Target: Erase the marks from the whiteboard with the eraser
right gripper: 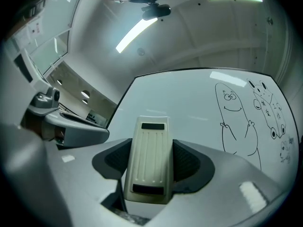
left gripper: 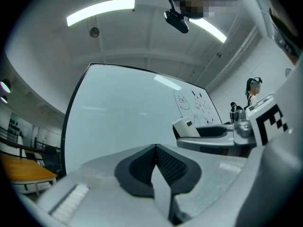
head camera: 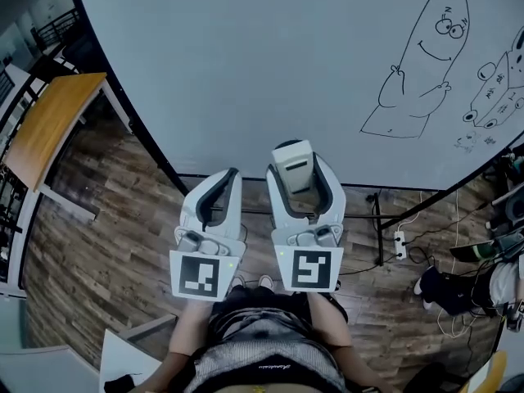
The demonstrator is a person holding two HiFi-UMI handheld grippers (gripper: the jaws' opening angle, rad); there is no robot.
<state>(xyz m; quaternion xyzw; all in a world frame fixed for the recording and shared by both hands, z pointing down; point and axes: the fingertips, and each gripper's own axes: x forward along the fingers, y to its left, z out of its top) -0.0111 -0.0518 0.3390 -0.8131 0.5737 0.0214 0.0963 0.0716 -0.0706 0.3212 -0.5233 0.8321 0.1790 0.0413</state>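
- Whiteboard (head camera: 246, 72) fills the far side. It's mostly bare, with cartoon marks (head camera: 422, 56) at the far right.
- Wood-plank floor (head camera: 106, 244) below, orange-topped table (head camera: 49, 121) at left.
- Both grippers are held side by side near the body, aimed at the board and short of it.
- Right gripper (head camera: 301, 166): jaws clamped on the cream eraser (right gripper: 149, 160), which sticks out toward the board.
- Left gripper (head camera: 231, 174): jaws pressed together, nothing in them.

Bright, even indoor light from long white ceiling strip lamps (left gripper: 101, 11); soft glare streaks the glossy white whiteboard (left gripper: 125, 119); strong fisheye bending, dark vignetted corners.
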